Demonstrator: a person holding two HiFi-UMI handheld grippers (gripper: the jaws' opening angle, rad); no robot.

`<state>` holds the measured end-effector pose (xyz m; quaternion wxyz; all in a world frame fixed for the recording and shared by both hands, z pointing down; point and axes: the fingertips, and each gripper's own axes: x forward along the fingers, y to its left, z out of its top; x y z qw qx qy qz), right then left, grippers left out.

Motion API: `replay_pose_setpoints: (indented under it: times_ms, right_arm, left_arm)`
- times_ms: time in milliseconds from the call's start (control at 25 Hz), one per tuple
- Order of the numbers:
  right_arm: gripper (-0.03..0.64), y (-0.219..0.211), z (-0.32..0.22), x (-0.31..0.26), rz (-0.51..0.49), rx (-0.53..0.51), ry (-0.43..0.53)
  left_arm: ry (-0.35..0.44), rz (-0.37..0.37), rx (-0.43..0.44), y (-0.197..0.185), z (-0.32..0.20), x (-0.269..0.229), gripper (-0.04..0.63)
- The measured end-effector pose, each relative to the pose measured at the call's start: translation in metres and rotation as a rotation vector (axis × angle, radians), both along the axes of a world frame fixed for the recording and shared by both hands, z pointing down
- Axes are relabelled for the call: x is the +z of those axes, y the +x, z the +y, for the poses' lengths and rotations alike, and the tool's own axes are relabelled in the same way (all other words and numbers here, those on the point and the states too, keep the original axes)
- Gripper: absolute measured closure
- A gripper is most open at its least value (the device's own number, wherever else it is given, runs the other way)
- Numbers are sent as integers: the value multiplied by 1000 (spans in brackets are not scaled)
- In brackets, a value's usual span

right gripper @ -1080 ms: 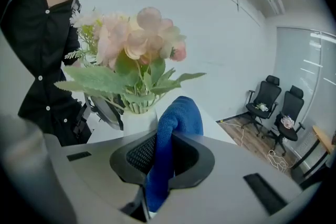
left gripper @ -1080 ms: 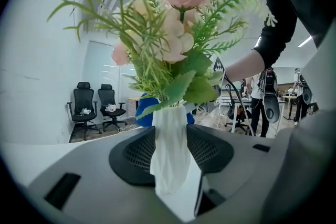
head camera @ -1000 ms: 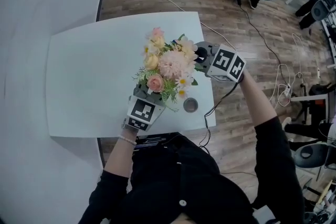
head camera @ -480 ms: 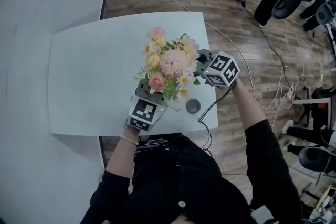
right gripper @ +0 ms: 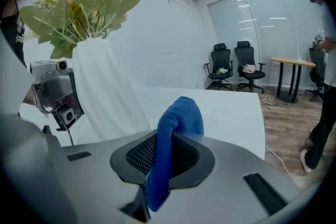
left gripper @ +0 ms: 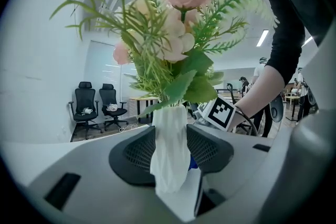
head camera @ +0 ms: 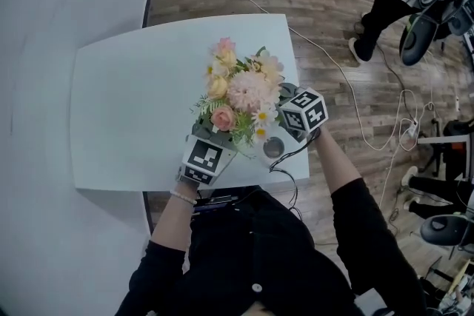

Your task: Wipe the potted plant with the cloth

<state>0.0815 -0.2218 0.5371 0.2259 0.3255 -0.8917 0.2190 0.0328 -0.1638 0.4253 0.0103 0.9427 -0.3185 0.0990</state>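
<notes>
White table (head camera: pixel 118 100) on wood floor (head camera: pixel 333 18); at its near right corner left gripper (left gripper: pixel 170 148) clamps potted plant (left gripper: pixel 169 113), right gripper (right gripper: pixel 167 157) pinches cloth (right gripper: pixel 181 113).

From the head view, the flowers (head camera: pixel 241 96) mostly hide the white vase (left gripper: pixel 170 139) beneath them. In the left gripper view, the top of the flowers is cut off by the frame's edge. The lower end of the blue cloth (right gripper: pixel 178 123) is lost from sight between the fingers (right gripper: pixel 139 157) of the right gripper (right gripper: pixel 169 147).
</notes>
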Motion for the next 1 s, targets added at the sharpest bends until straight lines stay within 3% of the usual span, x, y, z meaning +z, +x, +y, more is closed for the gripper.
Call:
replay_pose_setpoints:
  times_ms: [440,760,1000]
  right_arm:
    - [540,11,23,17,-188,377,-67]
    - [540,11,37,7,-319,519,-92]
    - [540,13,41,-17,-352,555,-29]
  left_arm:
    - [-7,5,-12,-2,-1,1,399]
    - [-2,0,-15,-3,-1,3,397]
    - [-8,2,-19,-2,-1,5,397]
